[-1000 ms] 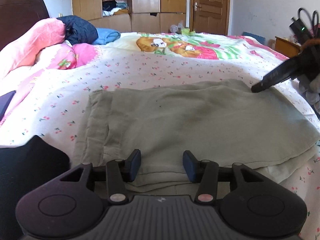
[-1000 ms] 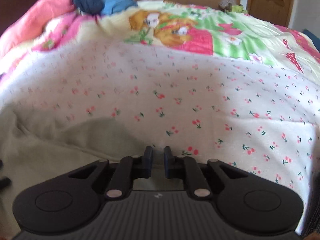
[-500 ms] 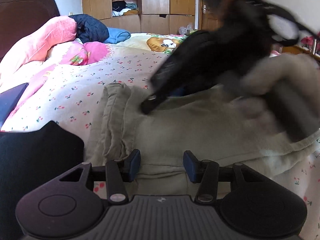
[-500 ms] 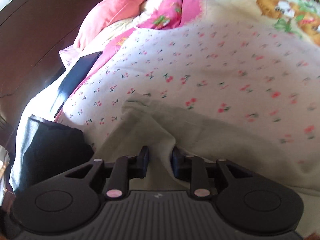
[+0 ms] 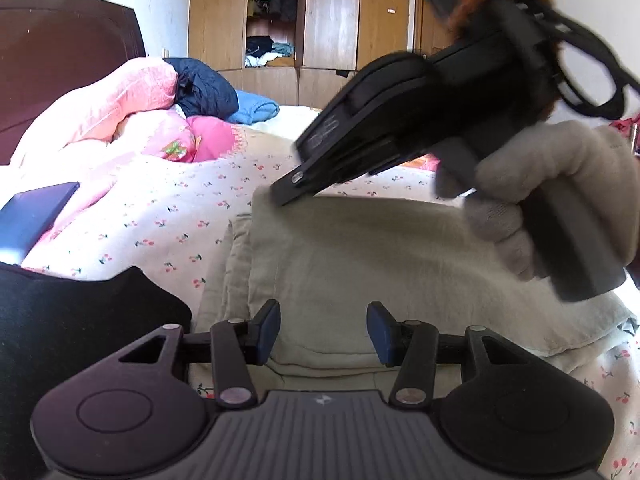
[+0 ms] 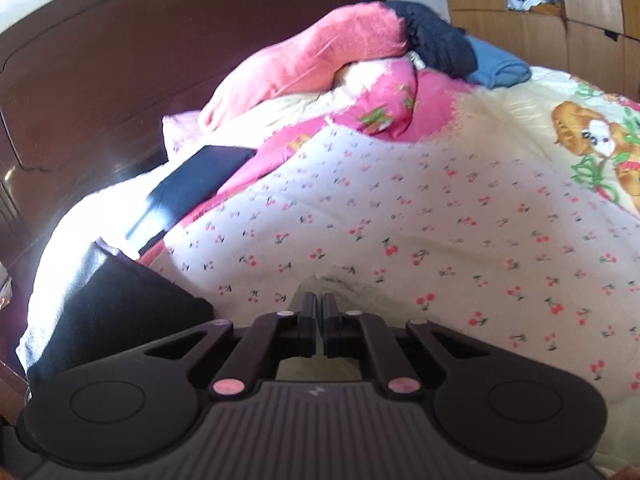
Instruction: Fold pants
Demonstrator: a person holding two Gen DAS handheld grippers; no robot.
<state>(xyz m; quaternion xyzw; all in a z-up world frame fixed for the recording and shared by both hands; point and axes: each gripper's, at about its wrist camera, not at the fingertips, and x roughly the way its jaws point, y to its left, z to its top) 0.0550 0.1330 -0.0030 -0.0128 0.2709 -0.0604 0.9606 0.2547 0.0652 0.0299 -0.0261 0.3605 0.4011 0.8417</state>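
Two views, L wrist first. Vs 0.5 s ago, the right gripper (image 5: pixel 286 196) sits higher and further right in frame, sharper now, no motion blur; its tip has gone from the folded left edge of the pants (image 5: pixel 360 264) to their far edge, w/ a corner of cloth rising to meet it. Gloved right hand (image 5: pixel 560 200) wraps the handle, big in frame. Left gripper (image 5: pixel 323 332) looks the same as before: jaws spread wide, nothing between the blue pads, hovering over the pants' near edge. Pants: pale grey-green, folded into a flat stack of layers on the cherry-print bedsheet (image 5: pixel 168 216), a thick doubled fold along the left side, lower layers peeking out at the near edge. Black garment (image 5: pixel 80 320) lies just left of them.

R wrist view. Vs 0.5 s ago, camera has tipped up: headboard (image 6: pixel 100 72), pink quilt (image 6: pixel 304 56) and cartoon-print blanket (image 6: pixel 592 140) fill more of the frame, much less of the pants on show. Jaws have narrowed from a clear gap to a thin slit, pinched on a peak of pants fabric (image 6: pixel 332 286) that sticks up past the fingertips, lifted off the sheet. More pale cloth shows under the gripper body. Black garment at lower left, dark flat item (image 6: pixel 192 188) beyond it.
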